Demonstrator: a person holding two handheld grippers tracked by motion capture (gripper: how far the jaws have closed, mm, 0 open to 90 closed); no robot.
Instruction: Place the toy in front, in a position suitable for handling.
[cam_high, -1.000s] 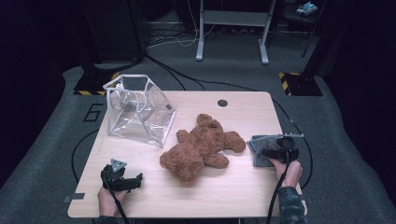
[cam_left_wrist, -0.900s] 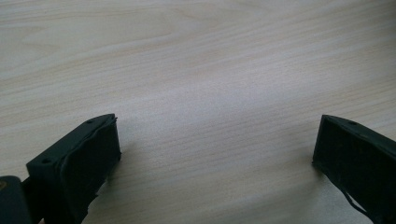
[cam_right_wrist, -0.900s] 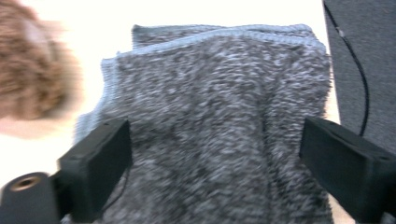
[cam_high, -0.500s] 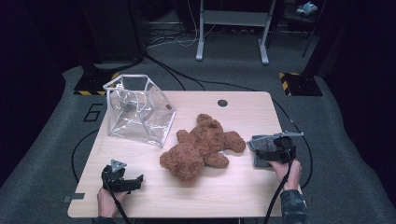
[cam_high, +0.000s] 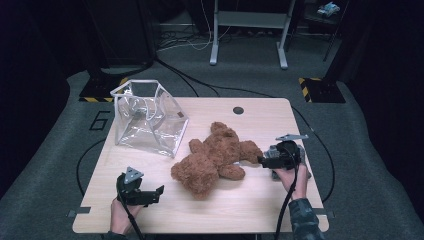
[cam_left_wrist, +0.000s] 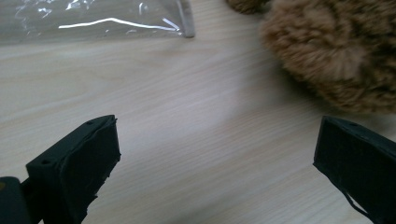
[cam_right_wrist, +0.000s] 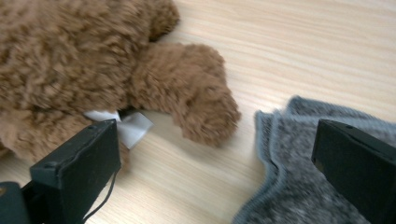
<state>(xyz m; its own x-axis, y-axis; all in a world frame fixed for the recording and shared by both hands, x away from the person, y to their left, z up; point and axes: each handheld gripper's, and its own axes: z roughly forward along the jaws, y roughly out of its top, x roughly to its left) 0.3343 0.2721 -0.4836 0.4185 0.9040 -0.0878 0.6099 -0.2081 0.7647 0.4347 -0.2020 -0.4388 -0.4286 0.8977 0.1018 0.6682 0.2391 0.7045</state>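
Wood table (cam_high: 260, 200) carries everything, w/ work barely begun by the look of it: nothing is held and nothing is inside the bag. Clear plastic bag (cam_high: 150, 120) stands open at the far-left part of the table, empty as far as I can tell; its bottom edge shows in the left gripper view (cam_left_wrist: 93, 21). Brown teddy (cam_high: 215, 157) lies flat mid-table, just right of the bag, head toward the near edge; a white tag pokes out under one limb in the right gripper view (cam_right_wrist: 133, 126). Grey cloth (cam_right_wrist: 289, 186) lies by the right hand, near the teddy's limb but apart from it. Right gripper (cam_high: 264, 161) sits beside that limb, jaws wide w/ nothing between the pads; the limb (cam_right_wrist: 196, 93) and the cloth both lie ahead of them. Left gripper (cam_high: 152, 192) is near the front-left edge, jaws wide too, bare wood between them, teddy fur (cam_left_wrist: 336, 51) off to one side. My guess: teddy goes in the bag, maybe the cloth as well, so grasping, lifting and placing are all left. Vs a second ago: right gripper has come in from over the cloth toward the teddy, its jaws have just been opening w/ nothing in them; left gripper has lifted a bit; teddy and bag haven't moved.
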